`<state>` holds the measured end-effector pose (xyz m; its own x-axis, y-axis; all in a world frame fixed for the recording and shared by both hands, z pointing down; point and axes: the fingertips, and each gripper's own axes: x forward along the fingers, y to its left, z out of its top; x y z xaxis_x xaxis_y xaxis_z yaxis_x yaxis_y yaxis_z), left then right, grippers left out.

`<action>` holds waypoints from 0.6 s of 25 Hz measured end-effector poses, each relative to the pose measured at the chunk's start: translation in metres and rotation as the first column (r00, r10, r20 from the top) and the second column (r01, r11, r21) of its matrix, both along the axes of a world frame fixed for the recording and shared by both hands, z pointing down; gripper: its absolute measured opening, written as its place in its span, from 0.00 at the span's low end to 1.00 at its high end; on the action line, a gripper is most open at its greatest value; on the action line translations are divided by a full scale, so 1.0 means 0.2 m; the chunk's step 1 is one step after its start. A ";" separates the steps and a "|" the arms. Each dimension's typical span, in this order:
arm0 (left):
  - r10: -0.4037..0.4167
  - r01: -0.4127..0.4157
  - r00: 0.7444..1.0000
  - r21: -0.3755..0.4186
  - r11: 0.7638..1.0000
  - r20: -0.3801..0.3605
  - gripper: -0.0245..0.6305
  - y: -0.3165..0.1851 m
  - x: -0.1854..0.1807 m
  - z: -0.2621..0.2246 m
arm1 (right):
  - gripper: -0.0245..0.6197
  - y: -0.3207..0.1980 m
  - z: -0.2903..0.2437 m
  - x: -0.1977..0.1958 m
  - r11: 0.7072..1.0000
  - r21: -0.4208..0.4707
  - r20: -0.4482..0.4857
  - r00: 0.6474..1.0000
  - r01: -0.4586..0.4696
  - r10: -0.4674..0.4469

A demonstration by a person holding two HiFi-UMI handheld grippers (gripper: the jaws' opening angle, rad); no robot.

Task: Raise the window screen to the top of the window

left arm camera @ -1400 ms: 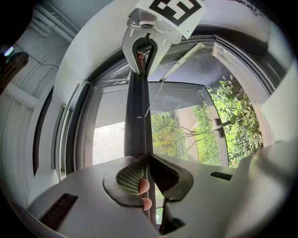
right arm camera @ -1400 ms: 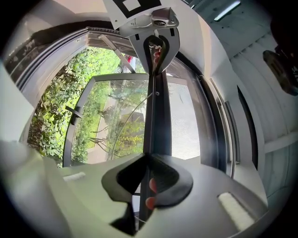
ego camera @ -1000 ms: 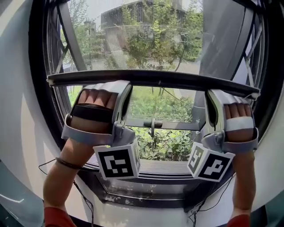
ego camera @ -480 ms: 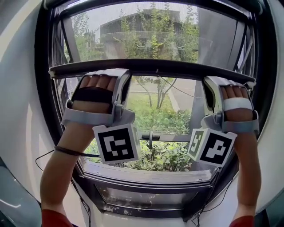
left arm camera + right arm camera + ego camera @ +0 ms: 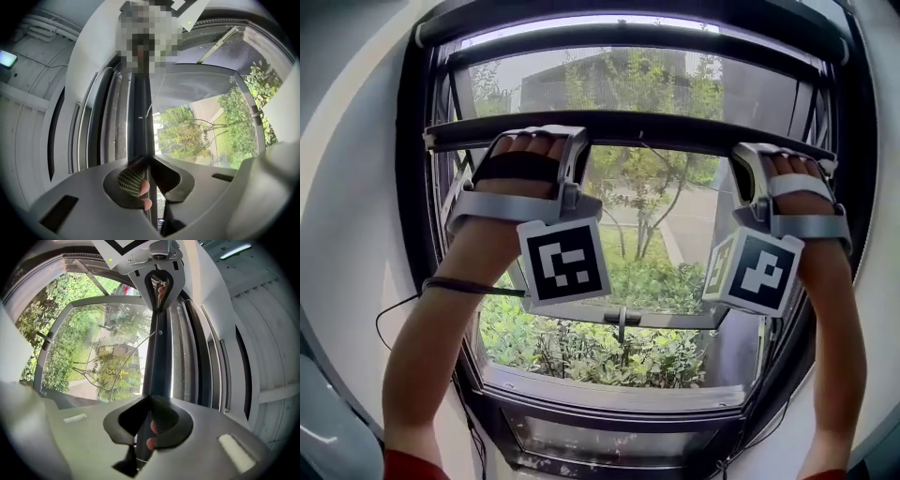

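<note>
Two tongs on one dark screen bar (image 5: 656, 128).

Head view: left tongs (image 5: 572, 141) and right tongs (image 5: 739, 161) clamp it from below, well apart. The screen bar lies high in the window frame (image 5: 412, 234), near the top rail (image 5: 628, 37).

Left gripper view: screen bar (image 5: 140, 112) runs straight out between my left tongs (image 5: 146, 163), pinched tight.

Right gripper view: right tongs (image 5: 151, 398) closed on the screen bar (image 5: 157, 352), jaws just tightened.

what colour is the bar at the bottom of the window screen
Black: the screen bar shows best in the head view.
</note>
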<state>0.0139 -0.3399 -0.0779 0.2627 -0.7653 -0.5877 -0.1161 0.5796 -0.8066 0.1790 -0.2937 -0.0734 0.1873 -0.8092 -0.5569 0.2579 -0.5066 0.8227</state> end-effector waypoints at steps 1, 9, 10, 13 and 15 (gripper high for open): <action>-0.003 0.003 1.000 0.001 1.000 -0.001 0.10 0.00 0.00 -0.03 | 0.09 0.00 -0.03 0.00 1.000 0.004 -0.006 1.000 -0.003 0.003; 0.008 -0.008 1.000 -0.001 1.000 -0.002 0.11 -0.02 0.01 -0.26 | 0.10 0.00 -0.30 -0.01 0.999 0.046 -0.050 0.999 -0.009 0.011; 0.007 -0.007 1.000 -0.001 1.000 -0.005 0.11 -0.03 0.01 -0.28 | 0.10 -0.01 -0.33 -0.01 0.999 0.051 -0.050 0.999 -0.009 0.012; 0.005 -0.004 1.000 0.026 1.000 -0.024 0.11 -0.03 0.02 -0.36 | 0.10 -0.01 -0.40 -0.01 0.998 0.062 -0.042 0.999 -0.009 0.012; 0.011 -0.010 0.999 0.039 0.999 -0.036 0.11 -0.02 0.02 -0.41 | 0.10 -0.02 -0.44 0.00 0.998 0.063 -0.033 0.999 -0.011 0.013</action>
